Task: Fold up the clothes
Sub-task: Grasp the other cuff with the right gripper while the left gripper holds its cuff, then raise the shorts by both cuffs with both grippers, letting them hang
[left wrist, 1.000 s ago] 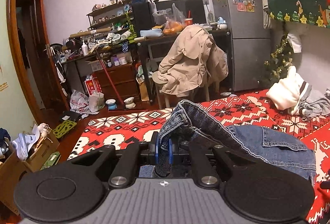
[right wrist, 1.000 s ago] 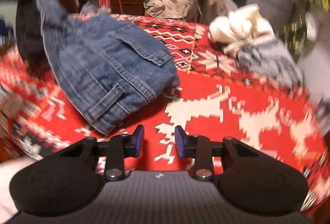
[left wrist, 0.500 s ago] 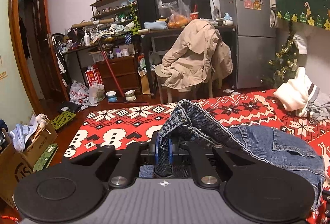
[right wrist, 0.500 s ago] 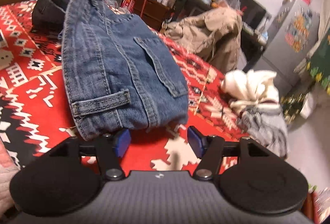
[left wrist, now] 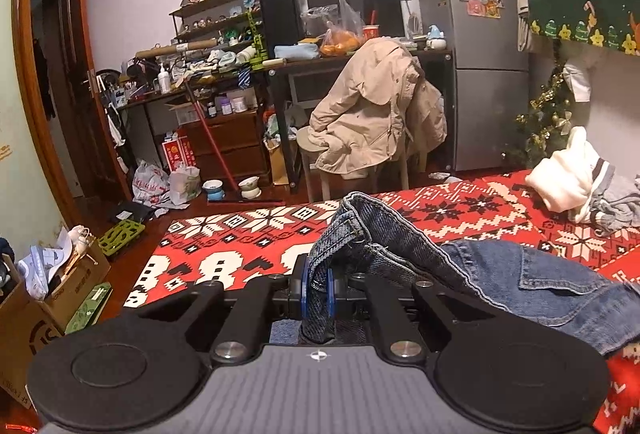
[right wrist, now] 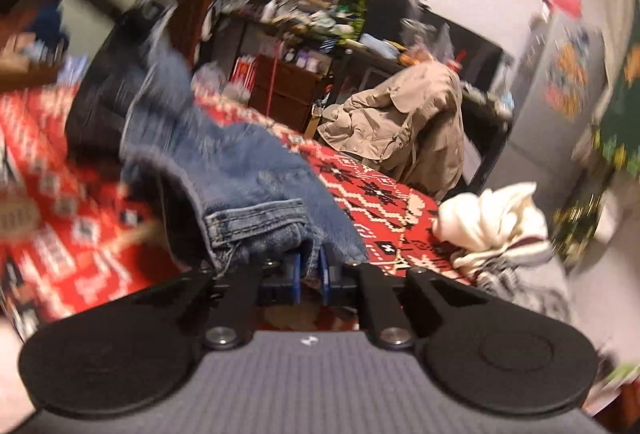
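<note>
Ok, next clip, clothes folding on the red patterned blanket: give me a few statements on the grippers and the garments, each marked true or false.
1. The left gripper is shut on the denim garment. True.
2. The right gripper hangs open with nothing between its jaws. False: its jaws have just been closing, and they now pinch an edge of the denim.
3. A white garment lies on the red patterned blanket, apart from the denim. True.
4. The beige coat lies flat on the blanket beside the denim. False: it is draped over a chair beyond the blanket.
5. The denim is neatly folded into a flat square. False: both grippers hold it bunched and partly lifted.
</note>
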`<state>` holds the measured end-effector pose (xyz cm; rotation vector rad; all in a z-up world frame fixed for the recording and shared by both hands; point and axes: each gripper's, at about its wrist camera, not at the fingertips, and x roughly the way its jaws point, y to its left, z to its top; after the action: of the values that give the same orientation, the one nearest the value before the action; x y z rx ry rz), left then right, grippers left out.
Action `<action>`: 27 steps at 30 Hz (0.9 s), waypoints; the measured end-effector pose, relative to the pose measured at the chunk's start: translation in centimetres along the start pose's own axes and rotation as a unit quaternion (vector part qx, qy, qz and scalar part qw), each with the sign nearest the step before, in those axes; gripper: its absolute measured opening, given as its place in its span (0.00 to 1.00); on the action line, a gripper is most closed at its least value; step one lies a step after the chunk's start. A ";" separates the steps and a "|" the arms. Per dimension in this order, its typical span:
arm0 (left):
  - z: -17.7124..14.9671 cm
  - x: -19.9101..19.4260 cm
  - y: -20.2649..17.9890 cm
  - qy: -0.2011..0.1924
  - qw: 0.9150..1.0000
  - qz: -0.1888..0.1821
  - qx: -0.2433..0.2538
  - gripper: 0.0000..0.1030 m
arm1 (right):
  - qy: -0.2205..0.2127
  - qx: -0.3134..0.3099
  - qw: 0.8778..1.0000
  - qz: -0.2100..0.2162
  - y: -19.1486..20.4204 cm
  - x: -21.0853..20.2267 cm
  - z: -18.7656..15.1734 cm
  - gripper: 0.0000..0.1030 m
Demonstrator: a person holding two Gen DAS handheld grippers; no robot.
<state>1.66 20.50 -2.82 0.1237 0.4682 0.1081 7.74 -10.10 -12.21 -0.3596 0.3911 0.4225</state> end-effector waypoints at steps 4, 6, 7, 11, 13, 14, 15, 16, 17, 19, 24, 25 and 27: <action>0.9 -2.0 -0.4 -0.021 1.000 -0.004 0.009 0.08 | -0.020 0.086 0.996 -0.014 -2.9 -1.2 2.0 0.06; 1.7 -3.2 -0.5 -0.038 0.999 0.005 0.015 0.08 | -0.036 0.104 0.994 -0.030 -4.2 -2.3 3.2 0.05; 2.2 -3.9 -0.4 -0.047 0.999 0.006 0.013 0.08 | -0.045 0.108 0.992 -0.039 -4.8 -2.9 3.9 0.04; 4.0 -6.9 -0.1 -0.086 0.996 0.013 0.003 0.08 | -0.093 0.125 0.987 -0.046 -6.7 -6.0 7.1 0.04; 5.0 -8.7 0.1 -0.110 0.994 0.019 -0.001 0.08 | -0.119 0.129 0.983 -0.044 -7.3 -8.1 8.7 0.03; 5.5 -9.6 0.2 -0.122 0.992 0.022 -0.004 0.08 | -0.133 0.133 0.981 -0.042 -7.6 -9.3 9.5 0.03; 6.0 -10.5 0.4 -0.133 0.991 0.024 -0.009 0.08 | -0.144 0.136 0.979 -0.039 -7.9 -10.4 10.3 0.03; 6.5 -11.3 0.6 -0.143 0.989 0.025 -0.014 0.08 | -0.155 0.139 0.978 -0.035 -8.2 -11.5 11.1 0.03; 7.0 -12.2 0.8 -0.153 0.988 0.025 -0.021 0.08 | -0.165 0.140 0.976 -0.033 -8.4 -12.6 11.8 0.03; 7.9 -14.0 1.2 -0.172 0.984 0.022 -0.035 0.08 | -0.183 0.136 0.973 -0.033 -8.6 -14.7 13.1 0.03; 9.9 -17.7 1.5 -0.207 0.977 0.002 -0.053 0.08 | -0.212 0.136 0.967 -0.021 -8.7 -20.1 16.1 0.03; 10.3 -18.1 1.4 -0.211 0.976 0.000 -0.052 0.08 | -0.217 0.139 0.966 -0.019 -8.8 -21.1 16.5 0.03; 10.7 -18.4 1.2 -0.212 0.976 0.001 -0.046 0.08 | -0.216 0.147 0.965 -0.017 -8.9 -22.6 17.1 0.03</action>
<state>-9.84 18.21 14.95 0.0533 0.0360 0.1019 -2.25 -17.95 14.70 0.0211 0.0174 0.3905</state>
